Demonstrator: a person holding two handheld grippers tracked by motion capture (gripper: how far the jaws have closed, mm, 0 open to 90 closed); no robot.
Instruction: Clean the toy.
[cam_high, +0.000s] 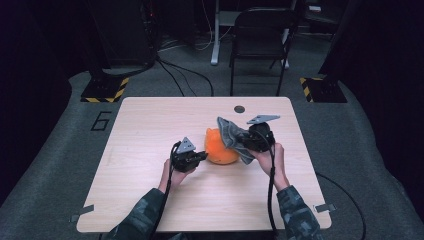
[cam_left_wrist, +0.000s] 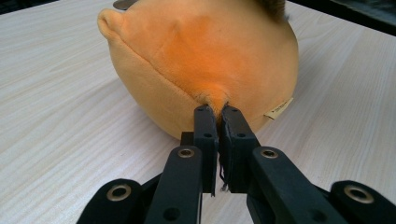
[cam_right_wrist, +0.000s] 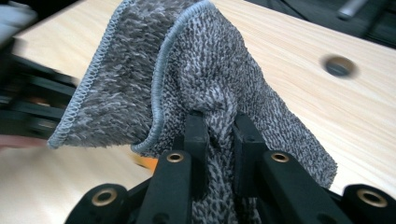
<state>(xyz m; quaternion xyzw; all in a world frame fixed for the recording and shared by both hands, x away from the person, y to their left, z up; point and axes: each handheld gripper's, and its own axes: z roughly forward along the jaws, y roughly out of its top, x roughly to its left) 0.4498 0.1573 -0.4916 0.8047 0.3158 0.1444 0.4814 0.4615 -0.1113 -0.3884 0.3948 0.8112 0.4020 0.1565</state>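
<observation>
Plainly, the scene read as follows.

Left tongs: clamped on a small pinch of orange plush at the near lower side of the soft toy; the two black jaws stood almost together with only the fabric between them. In the high view the left tongs lay low at the toy's left side, held in the person's left hand.

Right tongs: closed on a gathered fold of the grey cloth, which bunched up between the jaws and fanned out above and to both sides of them. In the high view the right tongs were held off the worktop at the toy's right, in the right hand.

Soft toy: round, orange, resting on the worktop near its middle, between the two tongs; a small label stuck out at its lower edge.

Grey cloth: knitted with a stitched hem, hanging from the right tongs, draped against the toy's upper right side in the high view.

Containers: none seen on the worktop.

Worktop: pale wood, with a dark round hole near its far edge.

Surroundings: a dark folding chair stood on the grey floor beyond the worktop.
</observation>
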